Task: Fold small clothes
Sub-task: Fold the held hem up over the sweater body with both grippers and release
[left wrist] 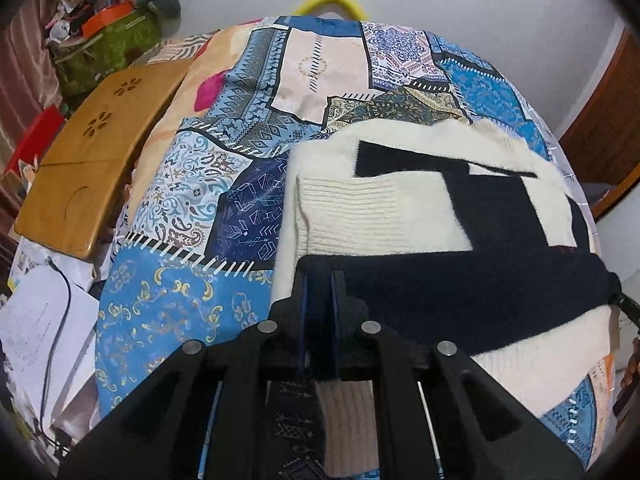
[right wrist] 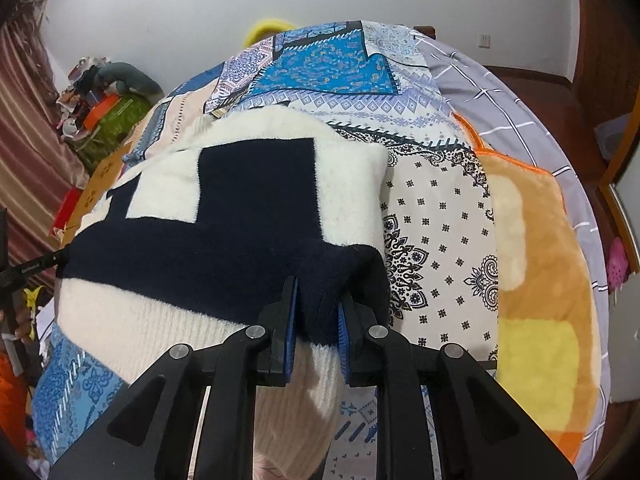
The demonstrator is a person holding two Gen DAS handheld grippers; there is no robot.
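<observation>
A small cream and navy knit sweater lies on the patterned bedspread, partly folded, with a ribbed sleeve laid across it. My left gripper is shut on the sweater's near left edge, navy and ribbed cream cloth pinched between the blue pads. In the right wrist view the same sweater fills the middle. My right gripper is shut on its near right corner, a bunch of navy cloth between the pads. Both held corners sit a little above the bed.
A wooden folding table lies left of the bed, with papers and a cable below it. Cluttered bags stand at the back left. An orange and yellow blanket and grey checked sheet lie on the right.
</observation>
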